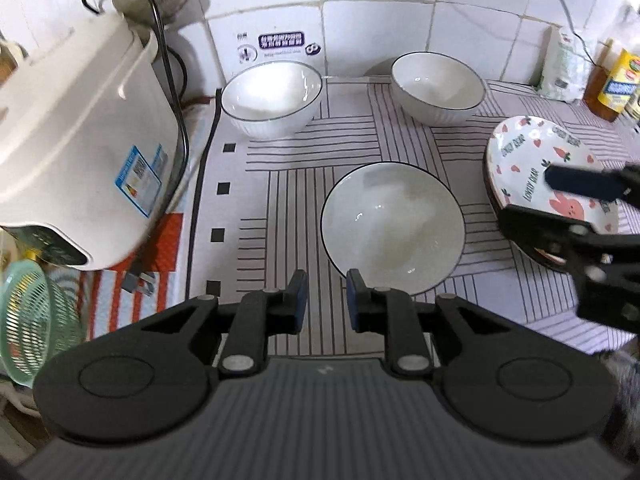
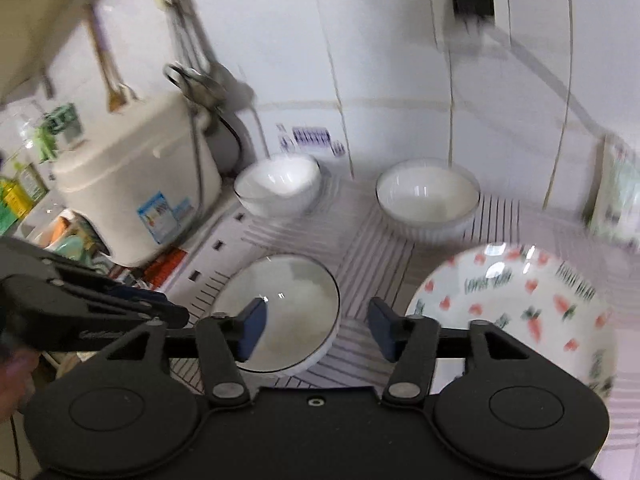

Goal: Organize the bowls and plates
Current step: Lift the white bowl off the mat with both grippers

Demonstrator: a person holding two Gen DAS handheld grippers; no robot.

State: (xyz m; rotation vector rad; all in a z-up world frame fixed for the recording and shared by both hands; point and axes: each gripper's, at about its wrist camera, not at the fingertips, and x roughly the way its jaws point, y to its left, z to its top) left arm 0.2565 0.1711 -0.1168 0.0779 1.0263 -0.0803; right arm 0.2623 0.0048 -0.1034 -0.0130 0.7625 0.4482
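White bowls (image 1: 392, 227) on striped mat (image 1: 280, 168)

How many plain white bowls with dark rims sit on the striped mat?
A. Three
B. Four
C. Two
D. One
A: two bowls stand at the back by the tiled wall, back left bowl and back right bowl, and a near bowl sits in front, beside the carrot-print plate.

— What sort of place is this?
— A home kitchen: white wall tiles (image 1: 472, 28), a rice cooker (image 1: 80, 136) on the counter, utensils (image 2: 196, 80) hanging above it.
— Anything else?
— Bowls (image 1: 392, 228) on a striped mat (image 1: 280, 200), bottles (image 1: 620, 80) in the corner.
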